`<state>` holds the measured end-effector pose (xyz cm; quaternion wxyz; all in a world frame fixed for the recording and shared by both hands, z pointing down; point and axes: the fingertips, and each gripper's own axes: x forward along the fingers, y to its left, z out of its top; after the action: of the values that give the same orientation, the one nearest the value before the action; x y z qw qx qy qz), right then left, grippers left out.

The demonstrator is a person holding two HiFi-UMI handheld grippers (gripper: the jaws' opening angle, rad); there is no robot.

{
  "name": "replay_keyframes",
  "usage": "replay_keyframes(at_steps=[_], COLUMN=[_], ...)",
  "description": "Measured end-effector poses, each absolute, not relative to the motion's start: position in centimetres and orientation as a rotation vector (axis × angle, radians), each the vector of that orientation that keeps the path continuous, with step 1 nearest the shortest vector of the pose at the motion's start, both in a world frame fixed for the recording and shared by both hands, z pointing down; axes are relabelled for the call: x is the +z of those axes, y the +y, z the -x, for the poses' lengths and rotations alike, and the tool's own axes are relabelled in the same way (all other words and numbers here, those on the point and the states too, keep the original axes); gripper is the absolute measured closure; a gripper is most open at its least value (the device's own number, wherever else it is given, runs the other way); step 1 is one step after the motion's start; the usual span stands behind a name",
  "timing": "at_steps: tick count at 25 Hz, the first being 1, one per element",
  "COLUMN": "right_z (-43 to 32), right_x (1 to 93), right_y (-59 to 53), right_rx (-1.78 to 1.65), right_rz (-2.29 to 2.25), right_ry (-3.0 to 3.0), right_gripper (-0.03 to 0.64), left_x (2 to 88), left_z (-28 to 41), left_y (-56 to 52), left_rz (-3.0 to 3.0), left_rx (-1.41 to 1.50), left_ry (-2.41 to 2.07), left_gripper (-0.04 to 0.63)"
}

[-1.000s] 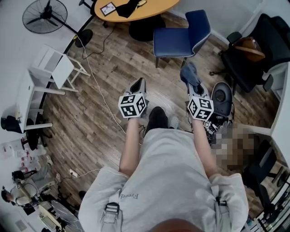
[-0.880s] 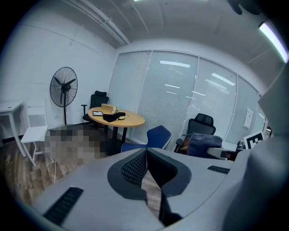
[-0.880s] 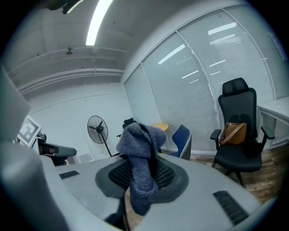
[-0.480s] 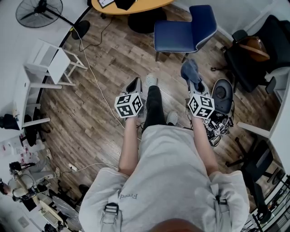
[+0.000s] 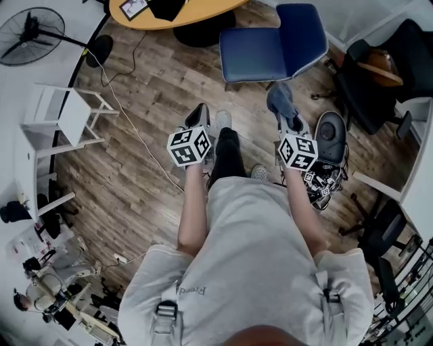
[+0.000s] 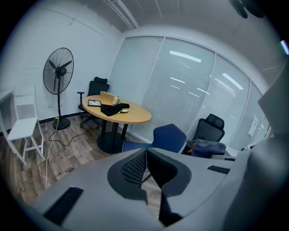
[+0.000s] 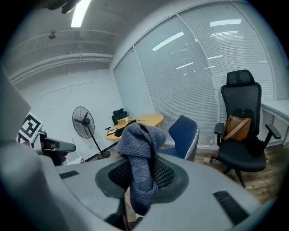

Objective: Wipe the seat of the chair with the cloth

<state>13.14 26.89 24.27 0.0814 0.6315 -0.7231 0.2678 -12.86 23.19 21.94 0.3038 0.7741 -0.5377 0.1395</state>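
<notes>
A person in a light grey shirt stands on a wood-plank floor (image 5: 135, 176) and holds a gripper in each hand, both pointed toward a blue upholstered chair with a curved back (image 5: 260, 54) (image 6: 169, 137) (image 7: 183, 135). The right gripper (image 5: 287, 121) (image 7: 140, 176) has its jaws clamped on a grey-blue knitted cloth (image 5: 281, 100) (image 7: 140, 149). The cloth is bunched above the jaw tips, and one end hangs down between the pads. It is held up in the air in front of the chair, apart from the bare seat. The left gripper (image 5: 201, 115) (image 6: 146, 151) is level with the right one, on the other side of the person's legs. Its jaws are pressed together with nothing between them. Beyond the blue chair stands a round table with a light wooden top (image 5: 176, 8) (image 6: 119, 113) (image 7: 135, 121) that carries dark items. To the right of the blue chair is a black office chair (image 5: 406, 40) (image 7: 244, 99) with a brown bag (image 5: 375, 67) (image 7: 235, 127) on its seat. On the left side of the room are a black pedestal fan (image 5: 30, 34) (image 6: 58, 72) (image 7: 83, 122) and a small white chair (image 5: 71, 115) (image 6: 22, 128), well apart from the blue chair.
</notes>
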Motion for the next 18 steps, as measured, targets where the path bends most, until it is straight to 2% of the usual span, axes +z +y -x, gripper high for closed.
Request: replay_keyframes(at_steps=[10, 18], right_z=[-10.6, -9.4], right_x=[24.3, 25.2], right_y=[14.4, 7.3], right_rx=[0.836, 0.896], right_rz=[-1.946, -1.996], right_ry=[-2.054, -1.947], right_gripper=[0.532, 0.532], left_x=[22.0, 24.8], left_z=[15.4, 17.0], left_y=[7.3, 0.1], left_rz=[-2.060, -2.050], left_rx=[0.377, 0.418], left_ry=[-1.342, -1.237], left_gripper=[0.568, 0.568])
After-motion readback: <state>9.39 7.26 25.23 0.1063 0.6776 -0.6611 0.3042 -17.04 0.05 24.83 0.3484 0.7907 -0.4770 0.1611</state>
